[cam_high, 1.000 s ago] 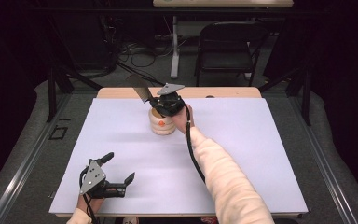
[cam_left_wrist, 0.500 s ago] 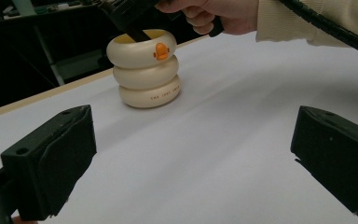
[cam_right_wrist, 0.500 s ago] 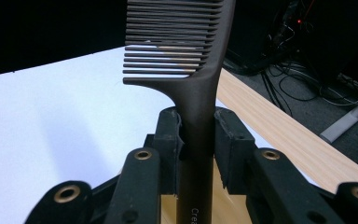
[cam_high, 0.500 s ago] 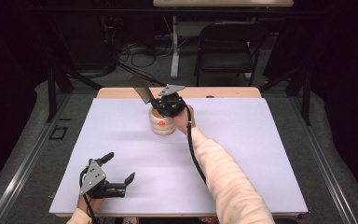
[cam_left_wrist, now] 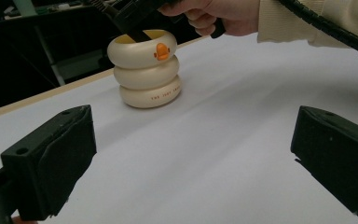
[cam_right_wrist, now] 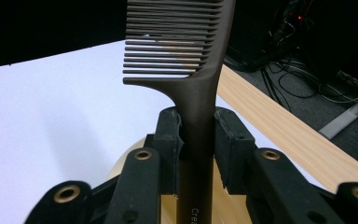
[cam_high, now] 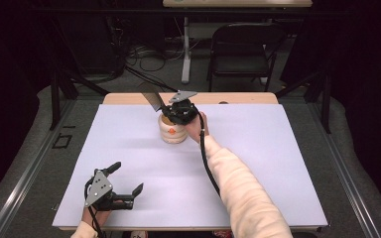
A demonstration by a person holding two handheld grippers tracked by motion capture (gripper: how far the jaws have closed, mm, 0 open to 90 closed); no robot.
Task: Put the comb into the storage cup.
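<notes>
While I am holding the right tool [cam_high: 177, 110] over the mouth of the cream ringed cup [cam_high: 172, 130], which is standing upright near the far edge of the counter [cam_high: 278, 163], the main risk I am judging is a tip-over: the cup is a stack of three rounded rings on a narrow foot, and the comb [cam_right_wrist: 200, 93] is leaning at an angle with its handle end going down inside the rim, so any sideways drag from my hand could be levering the cup over or sliding it toward the wooden strip at the back. A second worry is the comb itself; if I am letting go while it is tilted this far, the toothed end is sitting high and heavy outside the cup and could be swinging out or pulling the cup with it. As for the right tool, its jaws are standing narrowly apart and are clamped on the comb's dark handle, pads pressing on both sides just below the teeth, with the cup's pale rim showing directly beneath. My left tool [cam_high: 124, 186] is resting low at the near left of the counter, well apart from the cup, with its jaws spread wide and nothing between them.
</notes>
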